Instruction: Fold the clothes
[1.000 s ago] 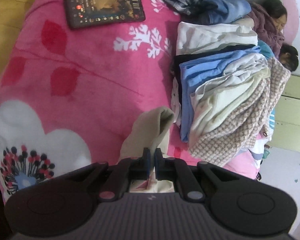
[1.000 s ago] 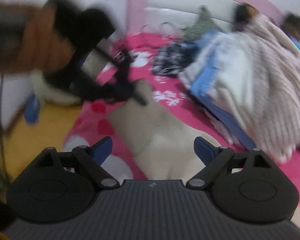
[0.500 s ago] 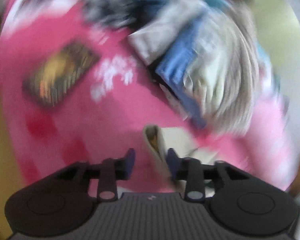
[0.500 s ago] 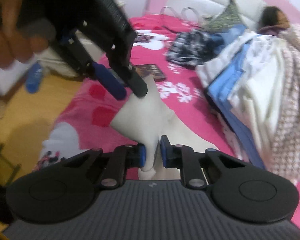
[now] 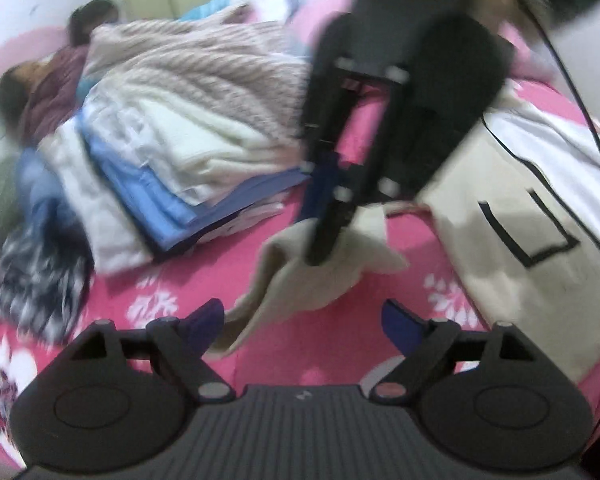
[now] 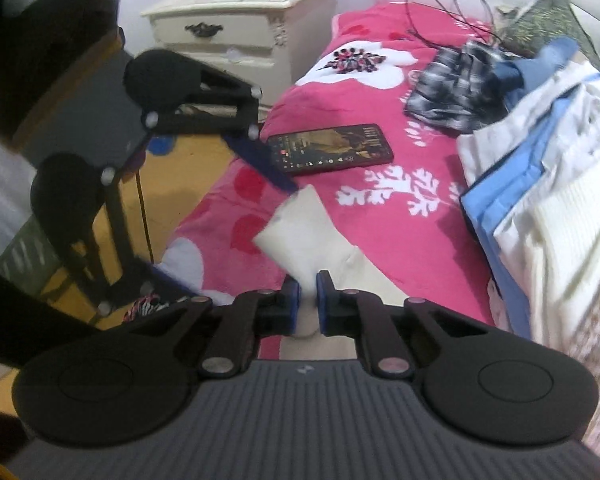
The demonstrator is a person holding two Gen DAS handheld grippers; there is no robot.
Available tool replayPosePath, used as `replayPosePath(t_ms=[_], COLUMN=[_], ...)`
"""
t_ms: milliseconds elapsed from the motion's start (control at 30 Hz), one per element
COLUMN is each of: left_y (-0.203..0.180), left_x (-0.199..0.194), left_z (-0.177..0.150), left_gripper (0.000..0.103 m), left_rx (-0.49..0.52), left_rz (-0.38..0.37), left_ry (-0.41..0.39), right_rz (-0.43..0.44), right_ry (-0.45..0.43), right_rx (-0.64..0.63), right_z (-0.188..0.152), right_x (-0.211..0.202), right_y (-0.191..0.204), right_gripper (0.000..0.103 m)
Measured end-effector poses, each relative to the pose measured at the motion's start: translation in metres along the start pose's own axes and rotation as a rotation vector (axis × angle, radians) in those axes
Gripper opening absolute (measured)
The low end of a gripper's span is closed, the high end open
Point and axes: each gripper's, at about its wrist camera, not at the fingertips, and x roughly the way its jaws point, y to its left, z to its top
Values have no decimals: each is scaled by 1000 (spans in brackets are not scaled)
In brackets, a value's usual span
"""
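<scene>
- Pinching a fold of the beige garment (image 6: pixel 300 236) between its blue pads, the right gripper (image 6: pixel 308 300) has just been closing; a second ago its jaws stood wide over the same cloth.
- The left gripper (image 5: pixel 304 320) has just been opening: its jaws are spread with nothing between them, whereas a second ago they were clamped on the beige garment (image 5: pixel 300 280).
- From the right wrist view, the left gripper (image 6: pixel 204 208) sits just beyond the garment's raised corner, its upper blue finger near that corner; whether it touches cannot be told.
- The left wrist view has swung round since a second ago, so it now faces the right gripper (image 5: pixel 324 240) instead of the phone.
- The garment lies on the pink floral blanket (image 6: pixel 380 248), partly lifted, beside the one stack of folded clothes (image 6: pixel 540 200).
- The left wrist view is blurred; the stack of folded clothes (image 5: pixel 180 140) and a cream cloth with black lines (image 5: pixel 520 220) show only roughly.
- The garment's near end is hidden behind the right gripper's body.
- Counted: two grippers, one beige garment, one phone (image 6: pixel 332 148), one dark checked garment (image 6: pixel 456 88), one nightstand (image 6: pixel 240 28), one patterned cushion (image 6: pixel 548 20) cut off at the edge.
</scene>
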Motion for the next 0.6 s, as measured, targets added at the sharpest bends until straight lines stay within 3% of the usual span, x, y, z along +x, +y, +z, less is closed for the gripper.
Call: replayPosePath(t_ms=[200, 267, 400, 467, 500, 533, 600], left_y=[-3, -3, -4, -9, -13, -18, -28], left_x=[18, 26, 31, 32, 32, 33, 38], left_z=[-6, -10, -32, -44, -50, -55, -63], left_gripper=[87, 87, 87, 87, 87, 87, 87], left_rx=[85, 105, 101, 104, 117, 138, 187], left_rz=[39, 37, -14, -52, -64, -68, -60], left_ry=[-14, 2, 77, 118, 134, 144, 156], right_rz=[83, 65, 0, -25, -38, -50, -80], right_ry=[21, 36, 56, 76, 76, 75, 61], right_rx=[-48, -47, 88, 247, 344, 441, 634], right_z=[11, 11, -4, -20, -30, -40, -63], right_x=[0, 3, 4, 7, 8, 9, 10], right_y=[-2, -4, -17, -24, -26, -28, -29], right_gripper=[7, 7, 12, 34, 58, 73, 85])
